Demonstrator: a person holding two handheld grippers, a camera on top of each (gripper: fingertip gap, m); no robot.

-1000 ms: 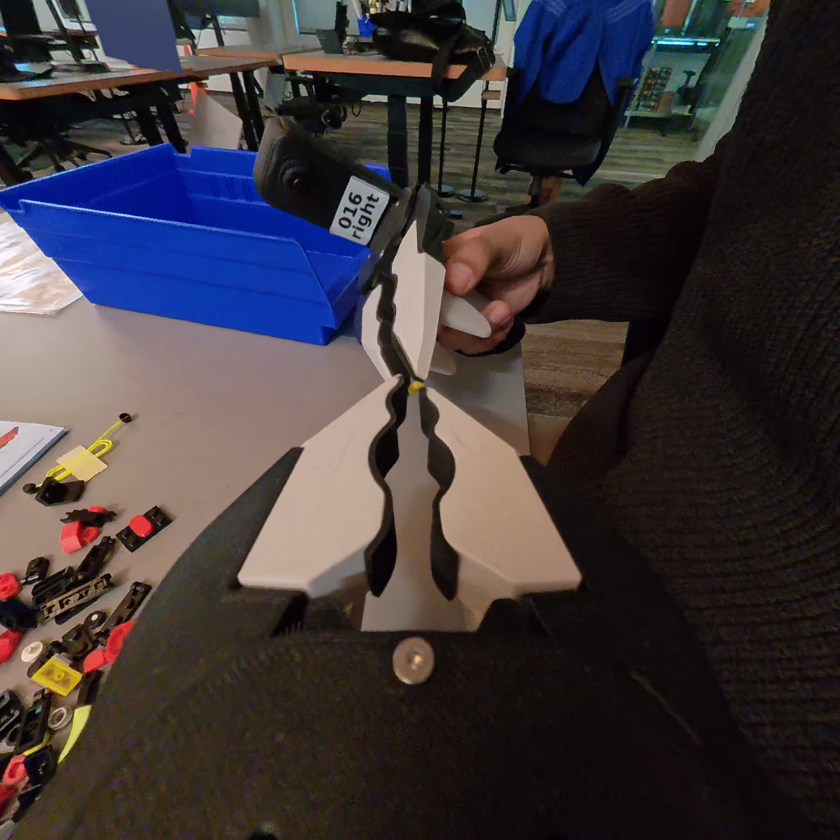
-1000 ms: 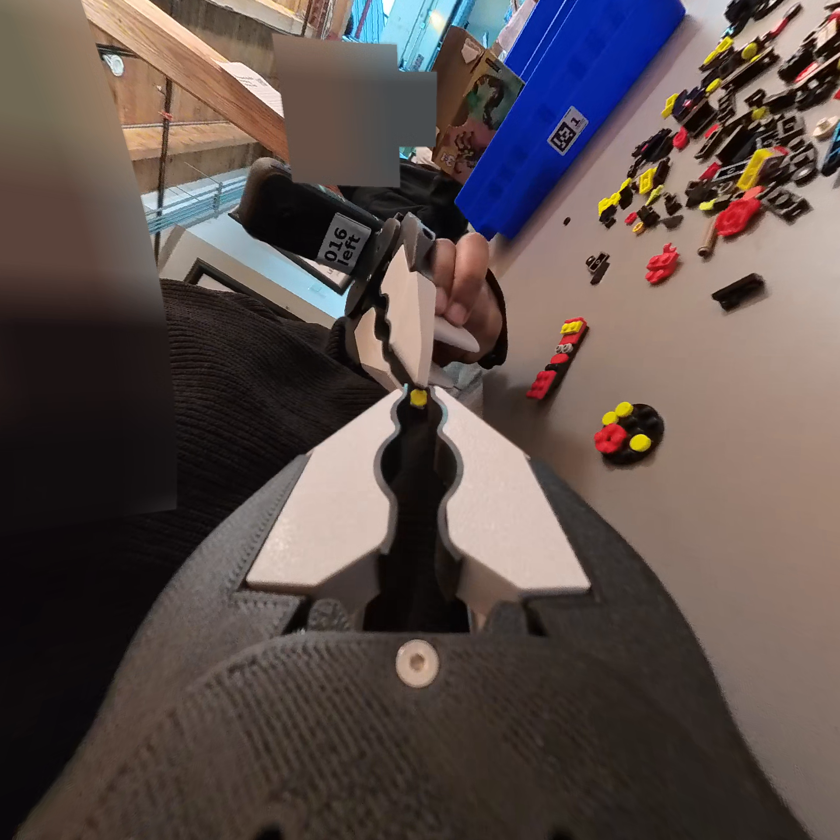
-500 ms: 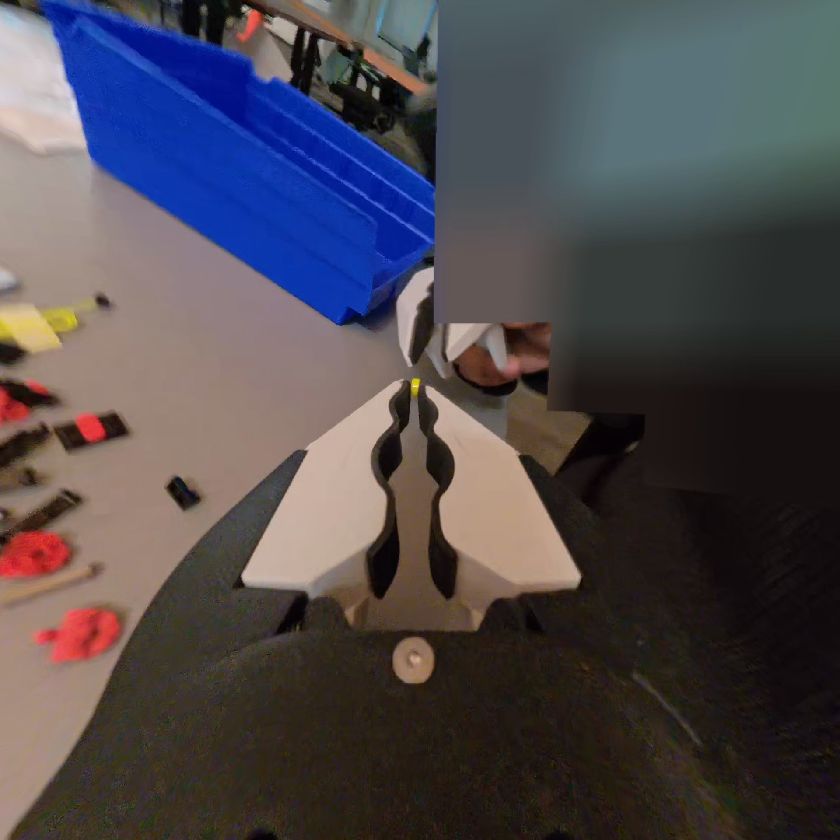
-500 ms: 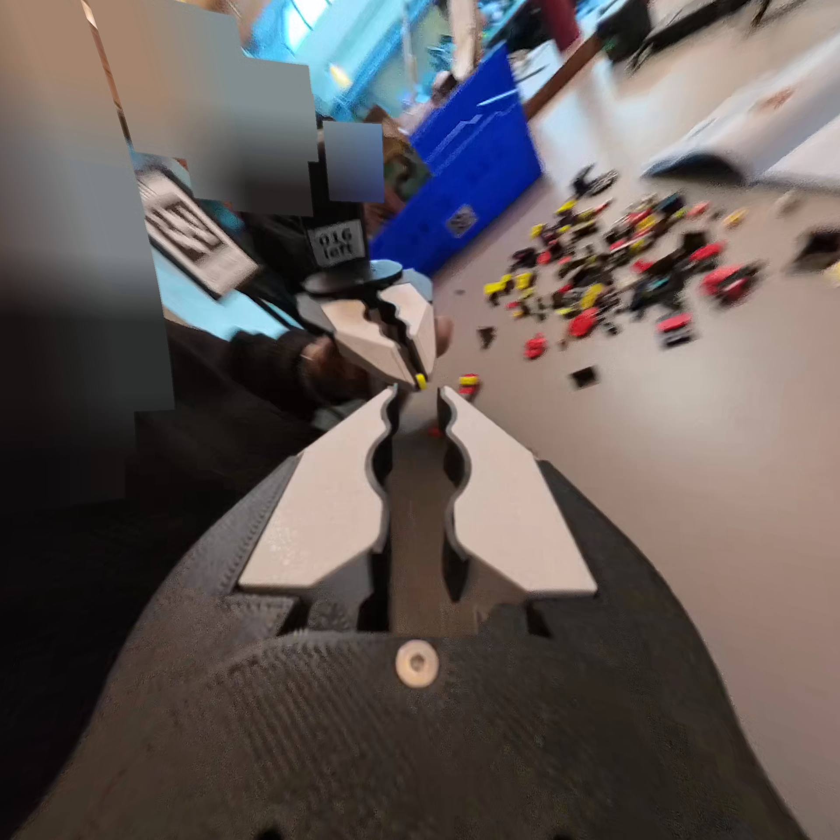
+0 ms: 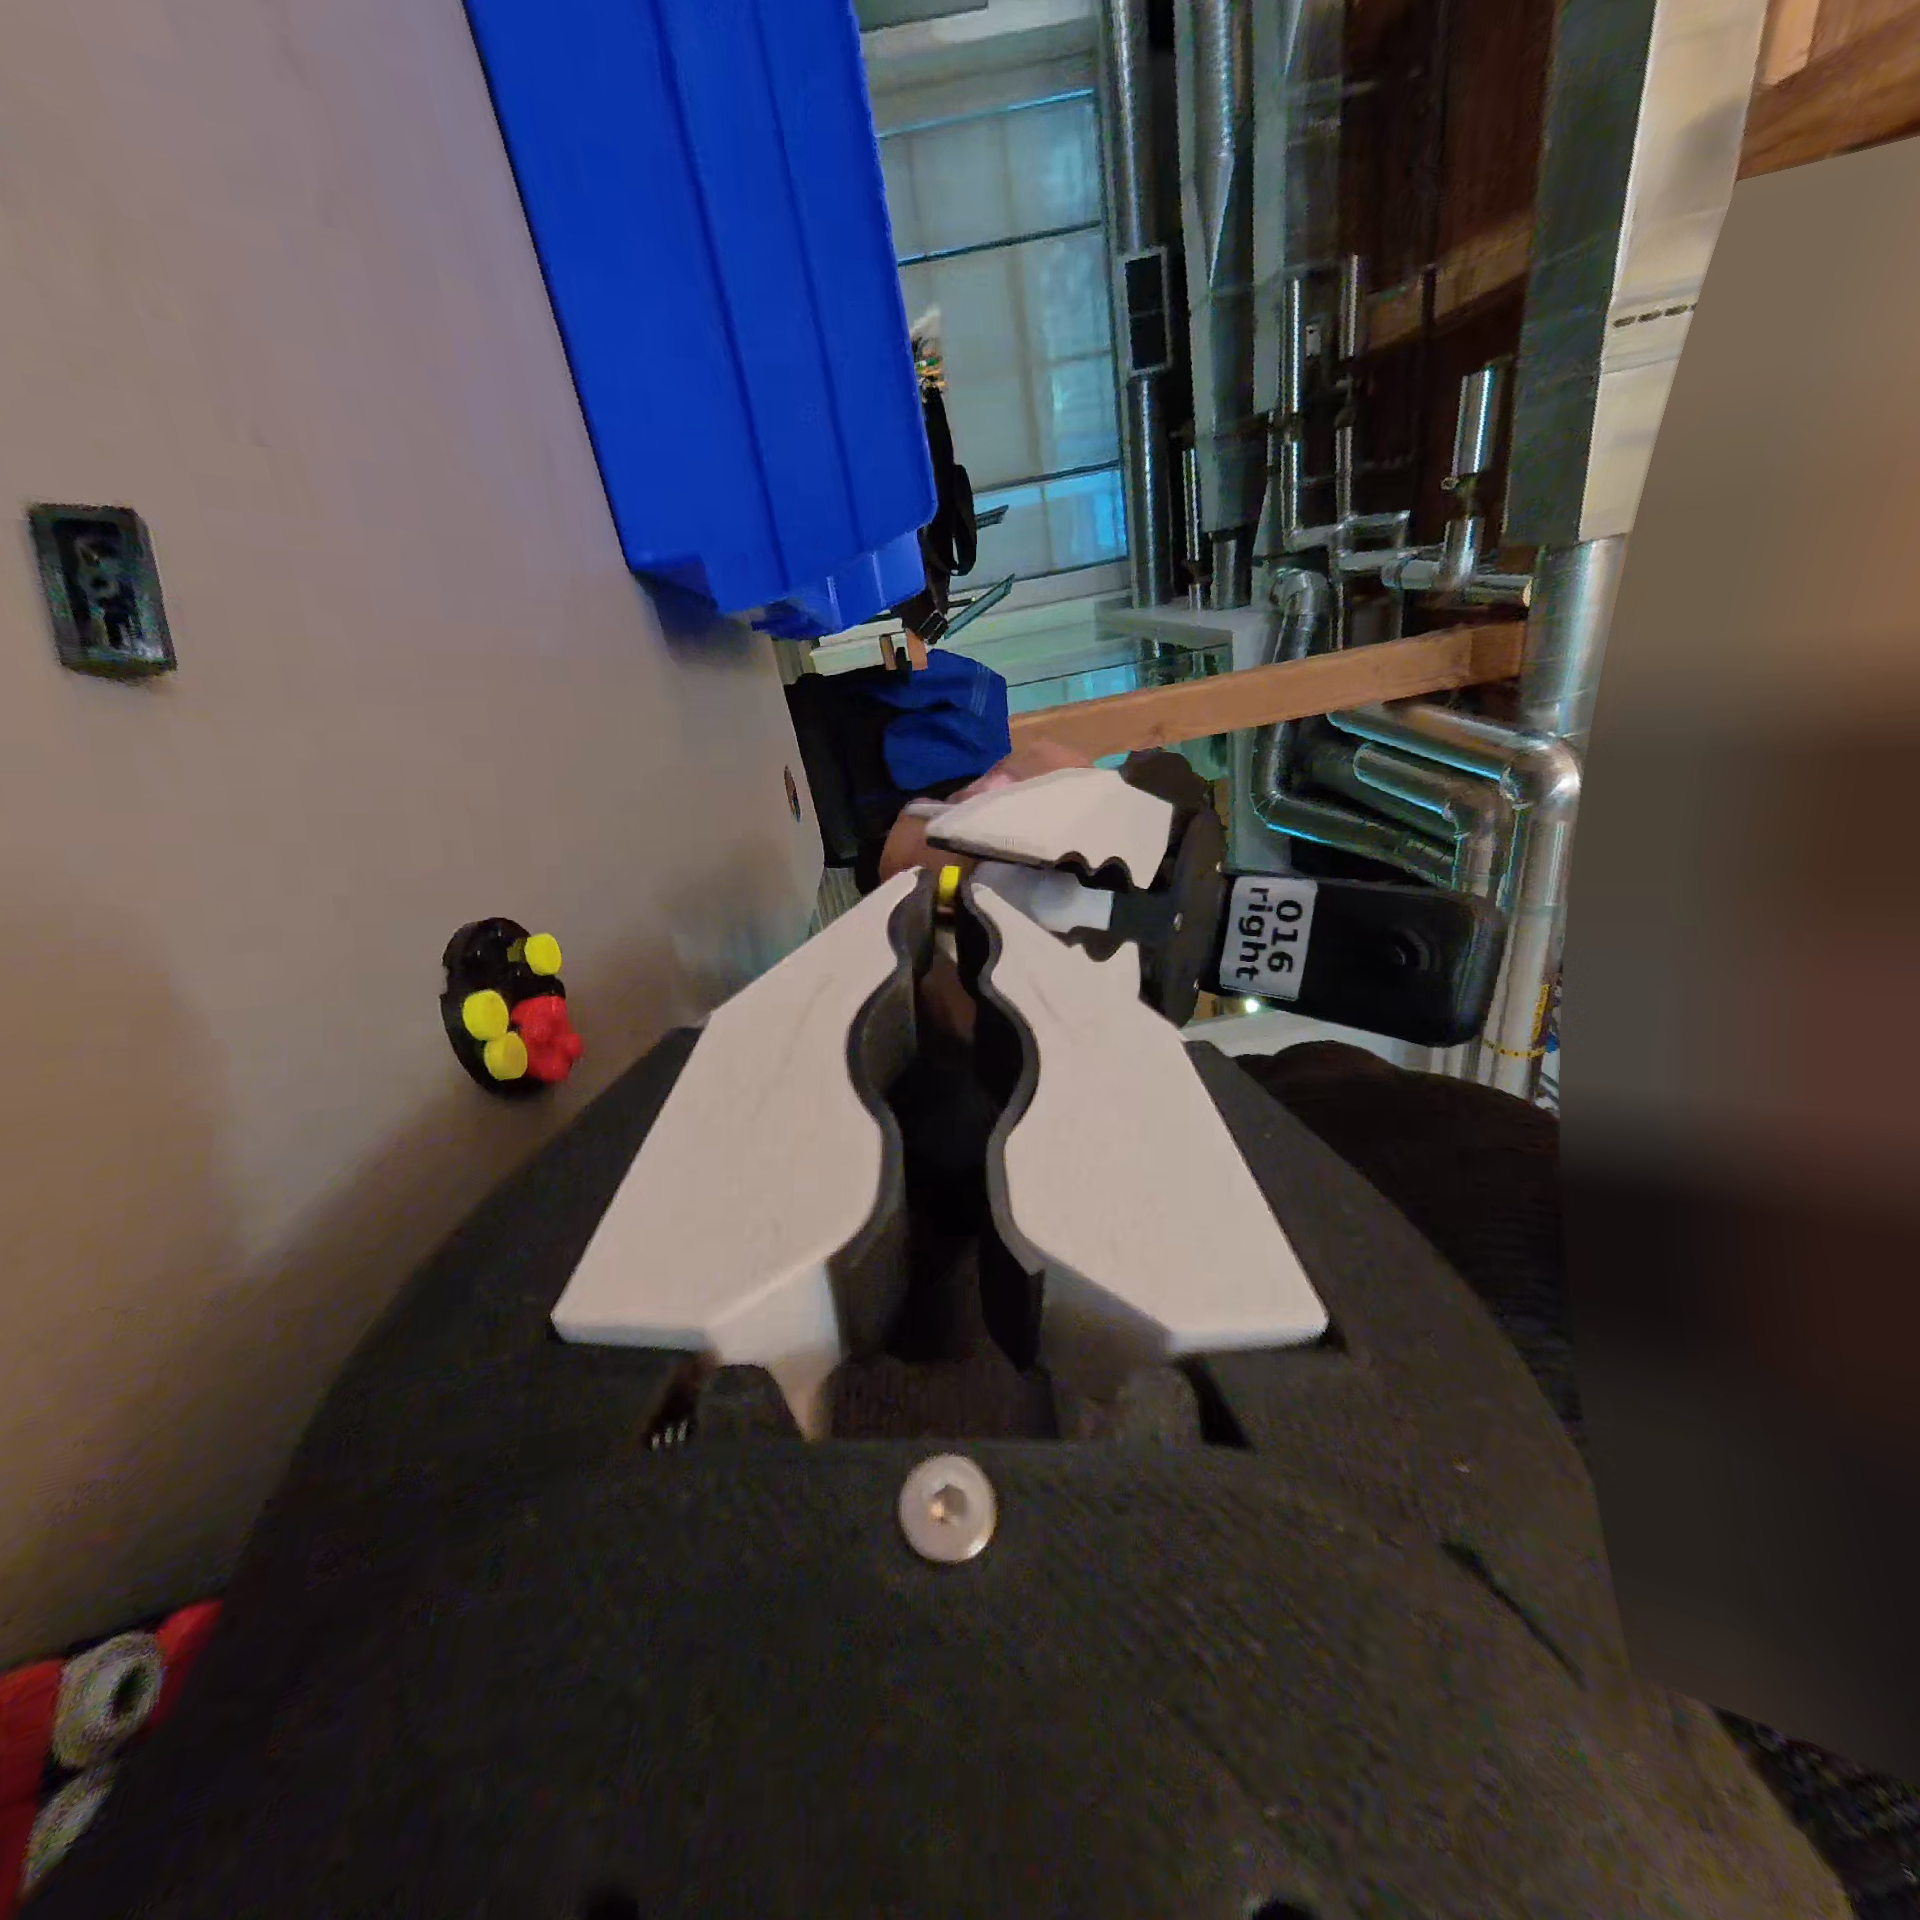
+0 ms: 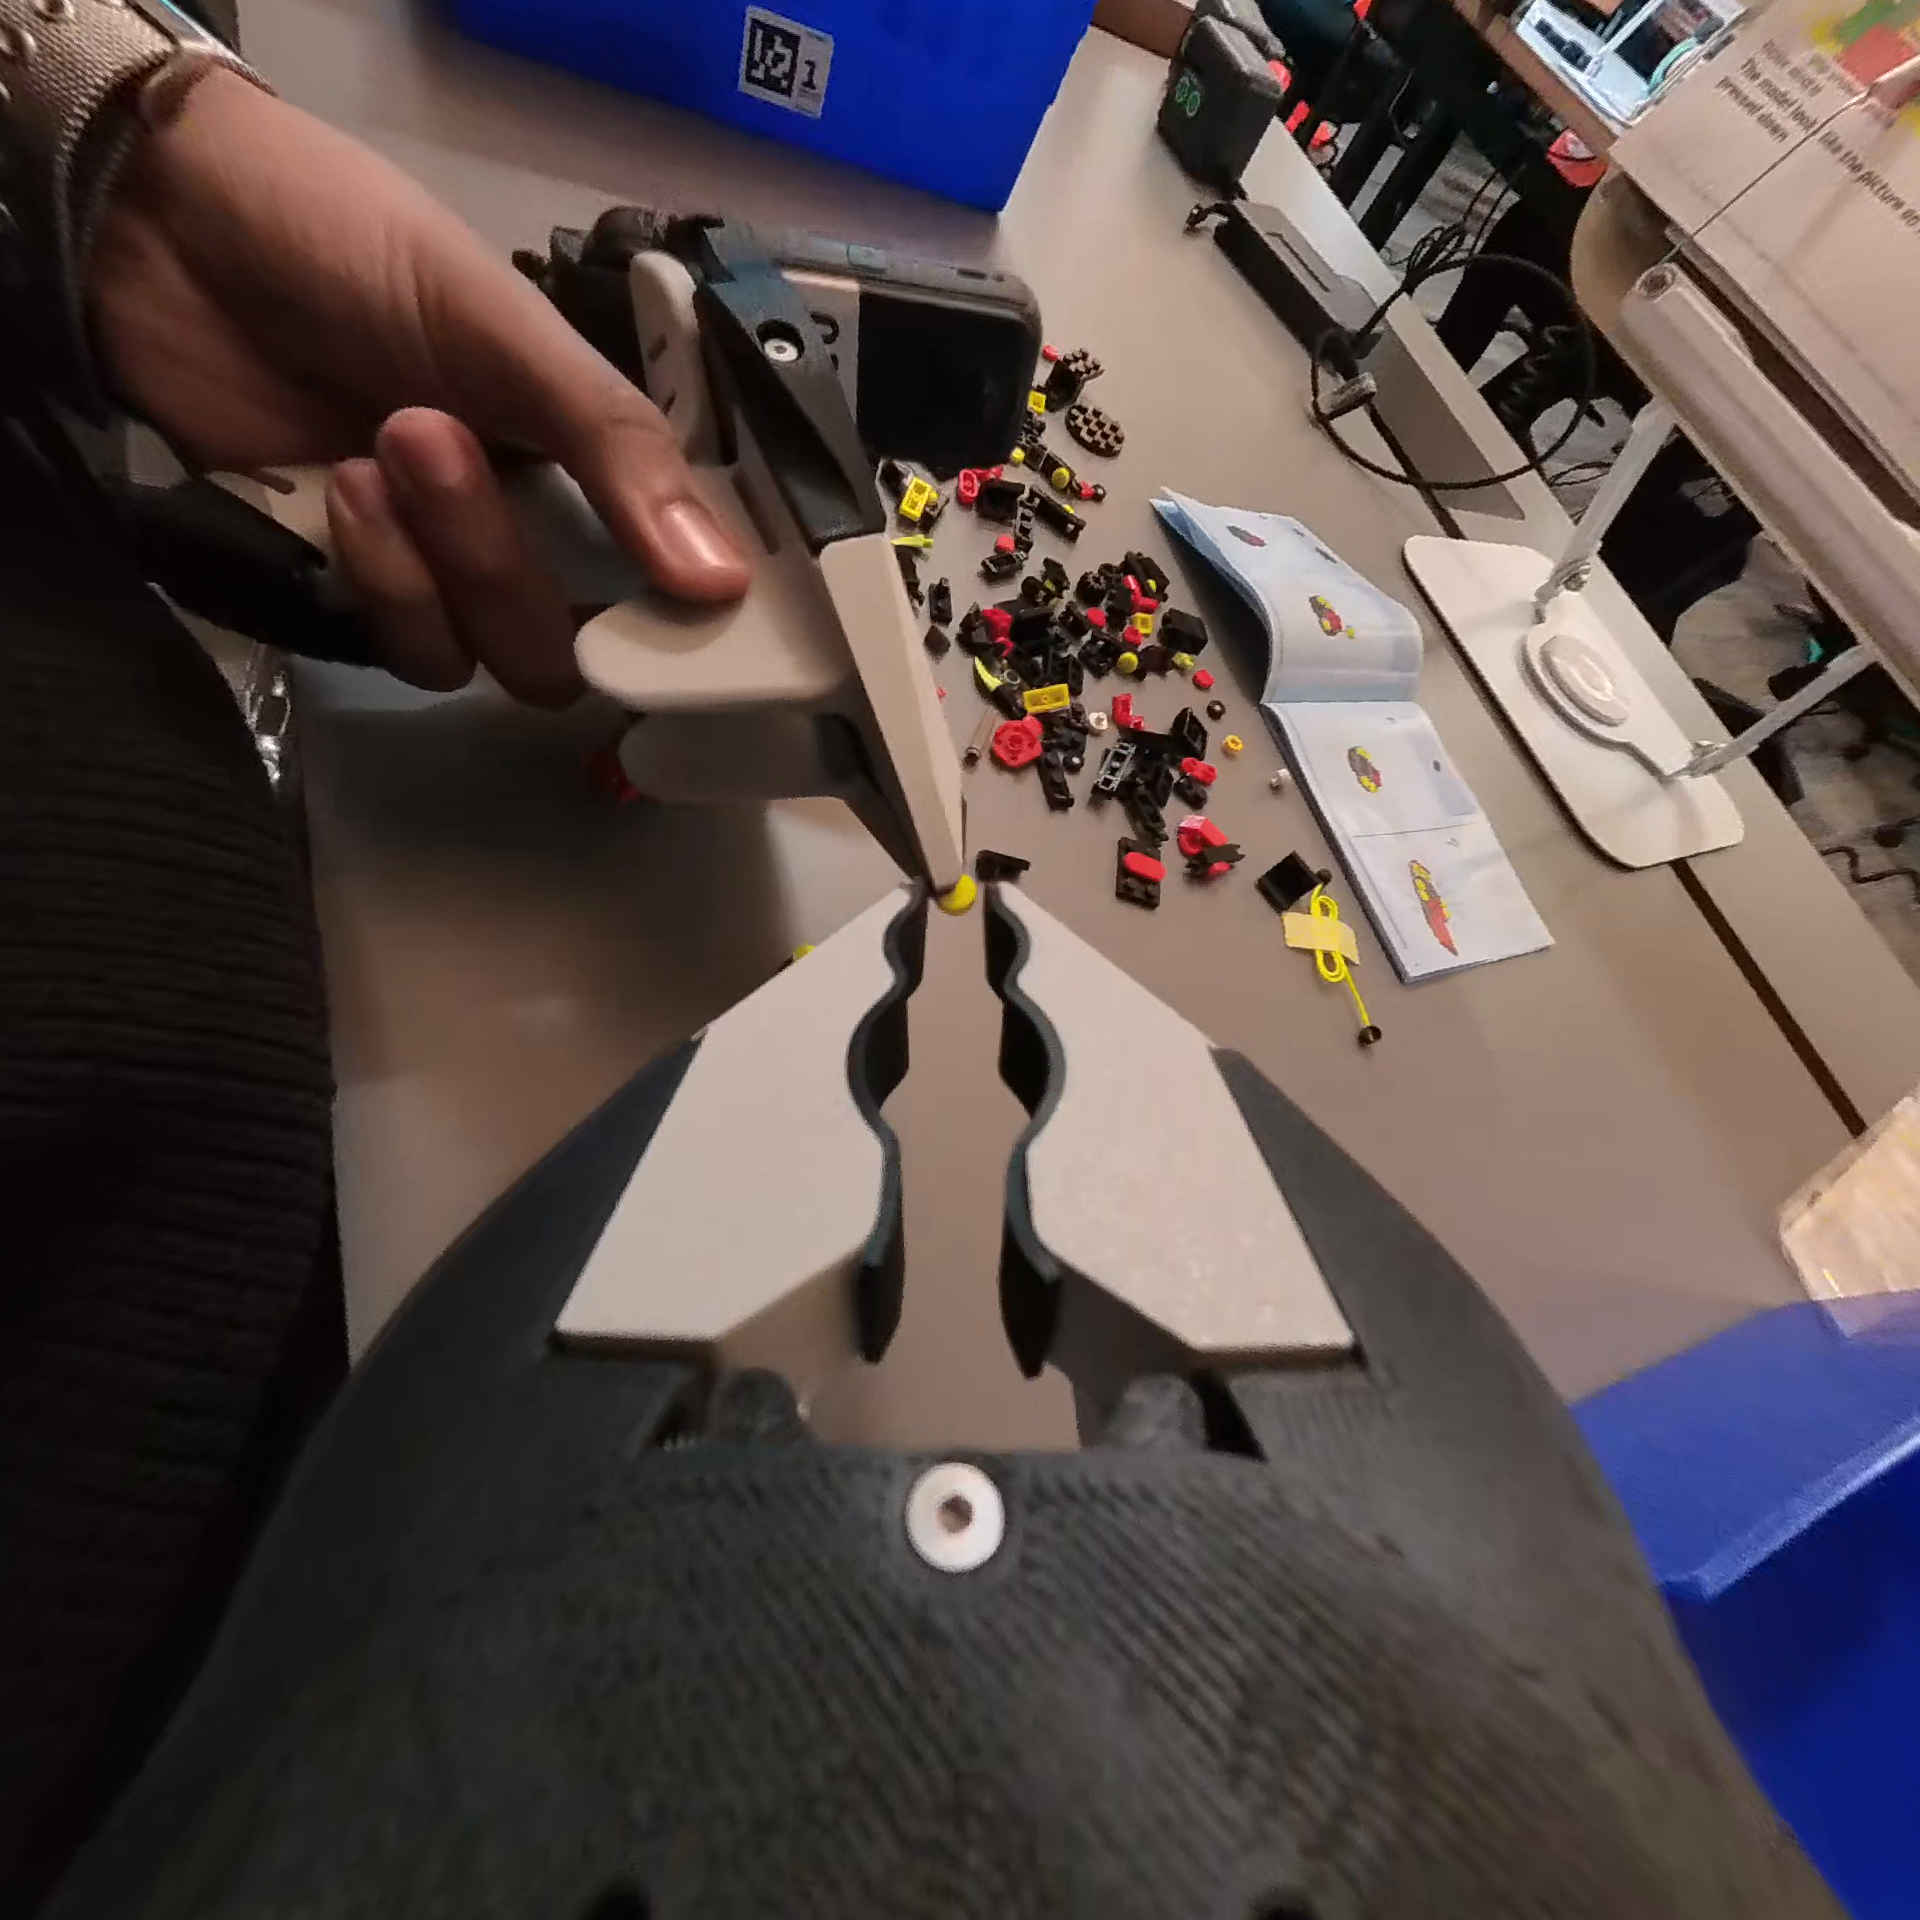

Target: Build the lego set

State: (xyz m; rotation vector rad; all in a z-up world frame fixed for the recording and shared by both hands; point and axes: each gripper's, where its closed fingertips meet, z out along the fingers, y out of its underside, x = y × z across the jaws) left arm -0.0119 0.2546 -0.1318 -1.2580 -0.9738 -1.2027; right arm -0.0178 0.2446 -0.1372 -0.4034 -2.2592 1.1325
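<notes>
My left gripper (image 5: 943,896) is shut on a small yellow lego piece (image 5: 948,886) at its fingertips, held above the grey table (image 5: 312,520). My right gripper (image 6: 954,902) is open, its tips on either side of the same yellow piece (image 6: 958,894) with a small gap on each side. In the right wrist view the left gripper (image 6: 940,883) comes in from the upper left, held by a hand (image 6: 364,364). In the left wrist view the right gripper (image 5: 966,857) comes in from the right. A round black assembly with yellow and red studs (image 5: 506,1003) lies on the table.
A pile of loose black, red and yellow pieces (image 6: 1091,665) lies mid-table beside an open instruction booklet (image 6: 1382,748) and a yellow string part (image 6: 1325,935). A blue bin (image 6: 883,73) stands at the back, another (image 6: 1766,1455) at front right. A white lamp base (image 6: 1579,707) stands farther right. Left and right tips are no more than a few centimetres apart.
A second ago both grippers met tip to tip at the yellow piece. The right gripper has opened and let go. Both grippers have swung round, and the left still holds the piece.
</notes>
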